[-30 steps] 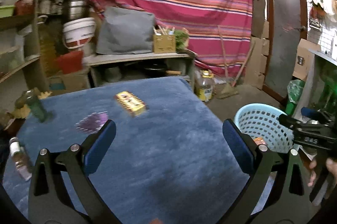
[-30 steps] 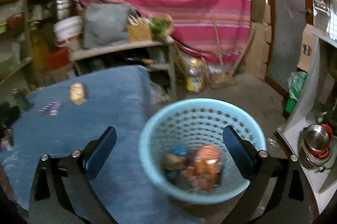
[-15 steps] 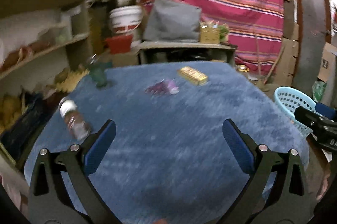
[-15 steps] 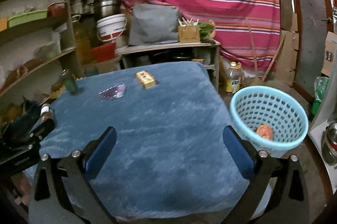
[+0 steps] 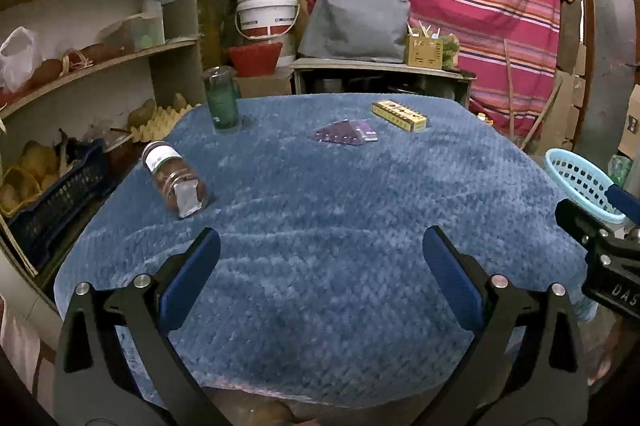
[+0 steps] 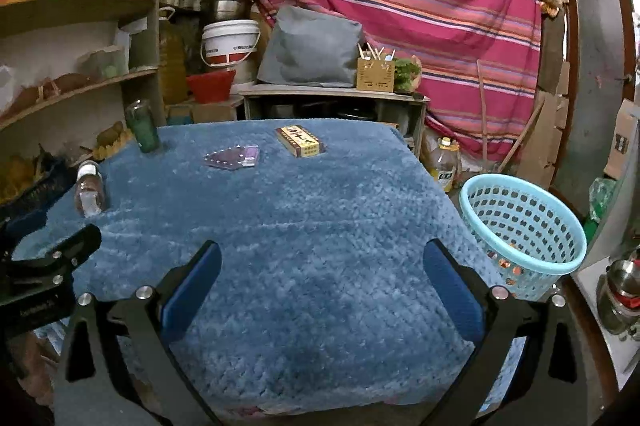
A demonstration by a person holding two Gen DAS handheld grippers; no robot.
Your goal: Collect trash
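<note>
Both views have swung back from the pale blue perforated plastic basket (image 6: 520, 226) to the blue-covered table (image 5: 340, 226). Your left gripper (image 5: 320, 266) and right gripper (image 6: 320, 268) gape wide, empty. Basket holds some wrappers; a tipped clear plastic jar (image 5: 176, 182), purple foil wrapper (image 5: 346, 133), yellow cardboard box (image 5: 400, 115) and green glass tumbler (image 5: 222, 100) remain.

Near half of bench (image 6: 320, 266) bare blue cover, open passage. Obstacles sit far and left: lying jar (image 5: 176, 180) at left edge, upright green glass (image 5: 221, 100) far left, purple packet (image 5: 345, 133) and yellow box (image 5: 399, 115) far side. Basket (image 6: 520, 230) beside right edge, shelves (image 5: 92, 66) crowd left.
</note>
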